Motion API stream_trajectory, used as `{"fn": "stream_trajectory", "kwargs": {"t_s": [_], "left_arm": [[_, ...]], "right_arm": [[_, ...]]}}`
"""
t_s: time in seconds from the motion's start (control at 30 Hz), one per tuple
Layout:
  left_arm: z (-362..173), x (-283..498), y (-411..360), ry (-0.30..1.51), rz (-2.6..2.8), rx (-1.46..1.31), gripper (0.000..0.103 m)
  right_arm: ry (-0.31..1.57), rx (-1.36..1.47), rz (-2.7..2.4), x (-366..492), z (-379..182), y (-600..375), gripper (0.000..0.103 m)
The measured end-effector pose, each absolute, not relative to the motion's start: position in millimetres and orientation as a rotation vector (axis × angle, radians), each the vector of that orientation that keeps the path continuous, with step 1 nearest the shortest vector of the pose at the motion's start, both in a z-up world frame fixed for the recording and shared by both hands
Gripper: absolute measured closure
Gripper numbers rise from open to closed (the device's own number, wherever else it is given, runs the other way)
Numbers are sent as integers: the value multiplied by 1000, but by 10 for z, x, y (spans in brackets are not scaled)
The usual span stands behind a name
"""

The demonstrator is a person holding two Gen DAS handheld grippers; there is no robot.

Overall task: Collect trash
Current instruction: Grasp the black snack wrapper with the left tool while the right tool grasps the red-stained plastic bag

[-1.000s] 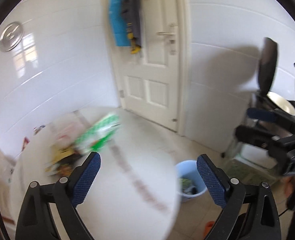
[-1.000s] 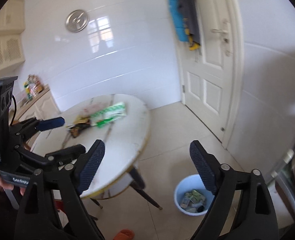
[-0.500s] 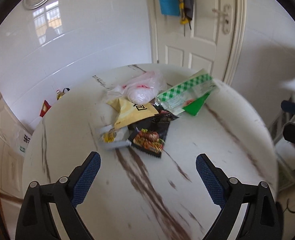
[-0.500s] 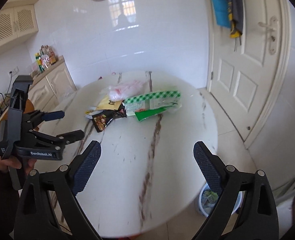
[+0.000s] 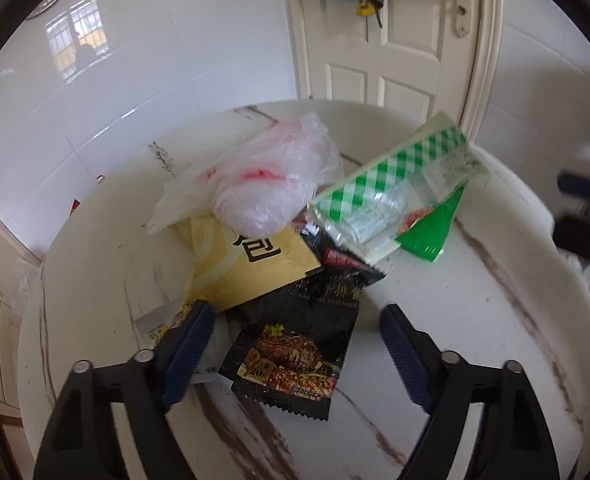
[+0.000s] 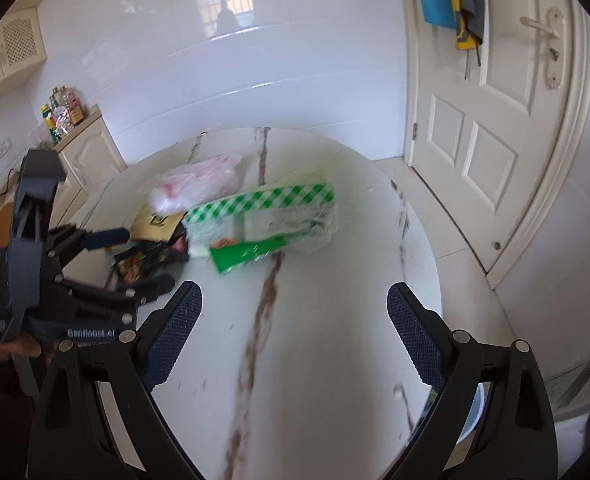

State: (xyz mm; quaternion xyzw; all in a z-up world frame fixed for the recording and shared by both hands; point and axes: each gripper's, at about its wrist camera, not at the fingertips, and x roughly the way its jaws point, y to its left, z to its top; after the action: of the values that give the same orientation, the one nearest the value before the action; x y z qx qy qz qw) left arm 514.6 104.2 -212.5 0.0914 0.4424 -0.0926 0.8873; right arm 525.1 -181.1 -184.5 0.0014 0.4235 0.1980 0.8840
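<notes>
The black right gripper (image 6: 295, 320) hung open above the round white marble table (image 6: 335, 320), short of the green-checked plastic wrapper (image 6: 263, 216).

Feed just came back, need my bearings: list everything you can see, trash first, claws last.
black noodle sachet: 1, black, nearest left claw
yellow packet: 1, yellow, partly under bag
plastic bag: 1, clear with red print, far side of pile
checked wrapper: 1, green-white, right of pile
table: 1, white marble, round
door: 1, white, shut
bucket: 1, blue, floor, mostly hidden
left claw: closing, sachet between jaws, untouched
right claw: open, empty
</notes>
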Motion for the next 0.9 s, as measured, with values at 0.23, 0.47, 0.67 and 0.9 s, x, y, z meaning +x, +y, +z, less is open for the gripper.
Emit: {"fn": "stream_trajectory", "kwargs": {"t_s": [0.23, 0.47, 0.67, 0.9], "left_arm": [[-2114, 5163, 1231, 933, -273, 100, 73], [-2002, 4898, 1601, 920, -262, 24, 84], [-1941, 4567, 1954, 905, -246, -28, 97], [-1873, 4273, 2258, 900, -191, -53, 97]], "right_arm": [[875, -91, 420, 5557, -1843, -1544, 9], [847, -147, 465, 5599, -1777, -1214, 9], [834, -171, 555, 5527, -1740, -768, 9], [826, -213, 608, 5518, -1763, -291, 9]]}}
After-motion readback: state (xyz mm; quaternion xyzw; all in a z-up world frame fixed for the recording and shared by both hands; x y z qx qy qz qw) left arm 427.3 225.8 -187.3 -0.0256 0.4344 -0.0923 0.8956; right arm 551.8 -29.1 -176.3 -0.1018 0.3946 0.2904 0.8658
